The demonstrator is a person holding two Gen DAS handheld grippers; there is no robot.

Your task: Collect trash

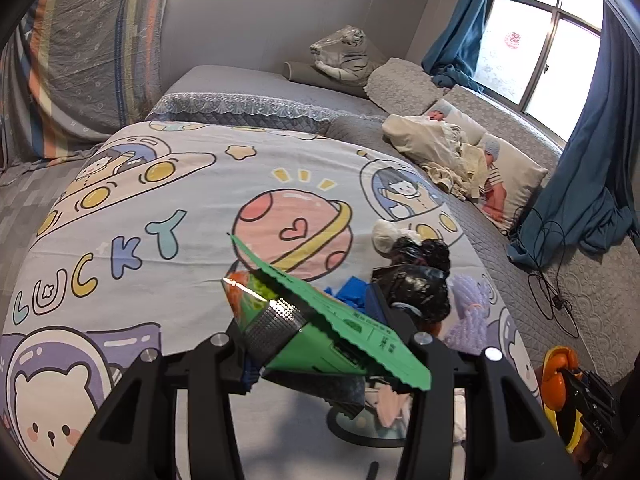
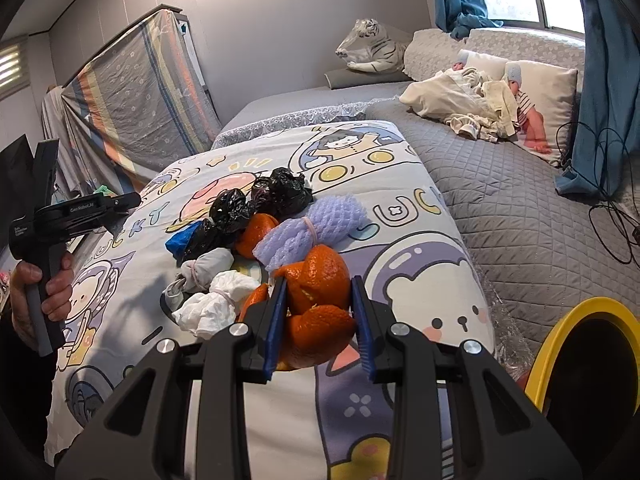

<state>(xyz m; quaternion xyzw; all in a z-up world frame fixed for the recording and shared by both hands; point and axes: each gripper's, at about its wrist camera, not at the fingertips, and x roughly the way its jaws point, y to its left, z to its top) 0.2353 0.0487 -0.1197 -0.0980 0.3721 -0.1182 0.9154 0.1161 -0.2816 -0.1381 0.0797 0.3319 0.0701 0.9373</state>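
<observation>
In the left wrist view my left gripper (image 1: 316, 336) is shut on a green snack wrapper (image 1: 344, 332) with a silver inside, held above the cartoon-print sheet (image 1: 160, 200). In the right wrist view my right gripper (image 2: 319, 320) is shut on a piece of orange peel (image 2: 320, 292), just above the bed. Behind it lies a pile of trash: black bags (image 2: 280, 192), a purple foam net (image 2: 308, 232), white tissue (image 2: 216, 304), a grey knotted wad (image 2: 208, 268), a blue bag (image 2: 180, 242) and more peel (image 2: 256, 234).
A yellow-rimmed bin (image 2: 560, 332) stands at the lower right beside the bed. A person's hand (image 2: 44, 288) holds the left gripper's handle. Pillows and crumpled clothes (image 2: 472, 100), a plush tiger (image 2: 376, 46), black cables (image 2: 616, 216) and blue curtains (image 2: 600, 80) lie beyond.
</observation>
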